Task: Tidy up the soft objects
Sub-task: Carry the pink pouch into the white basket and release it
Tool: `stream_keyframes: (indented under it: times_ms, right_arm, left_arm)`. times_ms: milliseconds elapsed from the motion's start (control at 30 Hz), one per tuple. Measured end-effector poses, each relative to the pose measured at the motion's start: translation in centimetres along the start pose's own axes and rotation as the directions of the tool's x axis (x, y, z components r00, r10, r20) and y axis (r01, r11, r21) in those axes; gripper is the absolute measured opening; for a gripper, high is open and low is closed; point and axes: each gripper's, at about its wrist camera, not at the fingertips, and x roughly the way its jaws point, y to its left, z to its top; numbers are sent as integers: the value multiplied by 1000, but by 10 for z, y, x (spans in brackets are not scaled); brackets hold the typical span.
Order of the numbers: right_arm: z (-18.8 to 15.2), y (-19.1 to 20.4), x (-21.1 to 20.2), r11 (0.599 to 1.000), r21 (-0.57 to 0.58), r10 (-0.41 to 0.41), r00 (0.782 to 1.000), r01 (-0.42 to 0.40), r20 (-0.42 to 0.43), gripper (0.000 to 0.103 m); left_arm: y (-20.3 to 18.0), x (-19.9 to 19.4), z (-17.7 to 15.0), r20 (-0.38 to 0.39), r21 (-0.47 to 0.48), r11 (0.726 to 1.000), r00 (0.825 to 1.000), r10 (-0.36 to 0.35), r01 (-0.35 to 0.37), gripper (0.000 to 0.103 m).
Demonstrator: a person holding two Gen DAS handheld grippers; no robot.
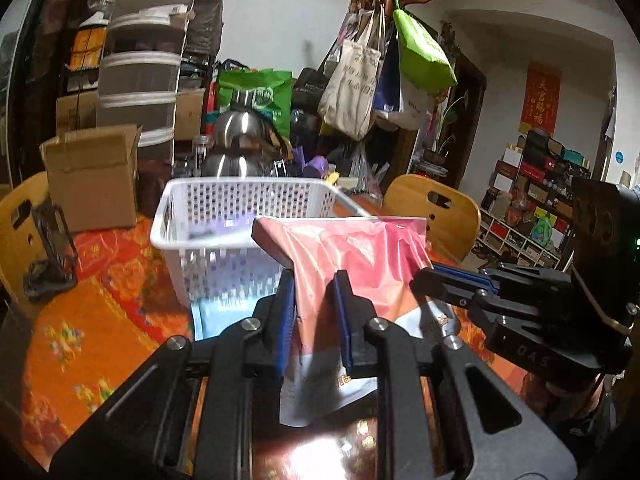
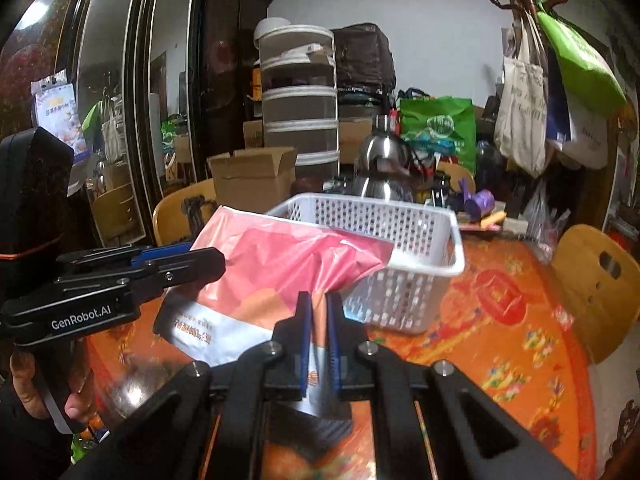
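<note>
Item: one pink and white plastic pouch (image 1: 352,256), soft, printed. I am holding it in the air with both grippers, above the desk (image 1: 100,320) and against the near rim of the basket.

Left gripper (image 1: 316,312): my jaws are pinching narrow on the pouch's lower middle, blue pads pressing the film from both sides.

Right gripper (image 2: 318,332): my jaws are clamping narrow on the pouch's right edge; in the left wrist view this gripper (image 1: 430,276) is reaching in from the right.

Receptacles: one white perforated basket (image 1: 240,208), standing upright on the desk. The pouch's top edge is lying over its near rim and covering the near right corner.

Open room: orange floral cloth is showing bare to the left of the basket and to its right.

Edges: two wooden chairs, one (image 1: 24,216) at the left desk edge, one (image 1: 436,208) at the far right. One open cardboard box (image 1: 92,176) is sitting behind the basket's left side, one steel kettle (image 1: 240,140) directly behind it.

Under the pouch: one pale blue flat item (image 1: 212,316), partly hidden.
</note>
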Motion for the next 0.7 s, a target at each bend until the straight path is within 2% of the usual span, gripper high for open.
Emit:
stream_keyframes:
  times_ms: [200, 400, 533, 700]
  right_arm:
    - [56, -18, 16, 999, -14, -41, 999, 42, 26, 6]
    - [97, -49, 51, 999, 15, -50, 999, 50, 4, 7]
    - [109, -67, 83, 998, 23, -63, 998, 63, -30, 7]
    - [110, -88, 121, 997, 43, -56, 995, 60, -76, 7]
  left_arm:
    - [-1, 12, 68, 18, 18, 1000, 1000, 0, 0, 17]
    - [11, 55, 129, -26, -1, 1000, 1000, -4, 4, 17]
    - [25, 99, 145, -79, -25, 1000, 997, 2, -4, 17]
    - [44, 152, 150, -145, -66, 998, 989, 6, -16, 17]
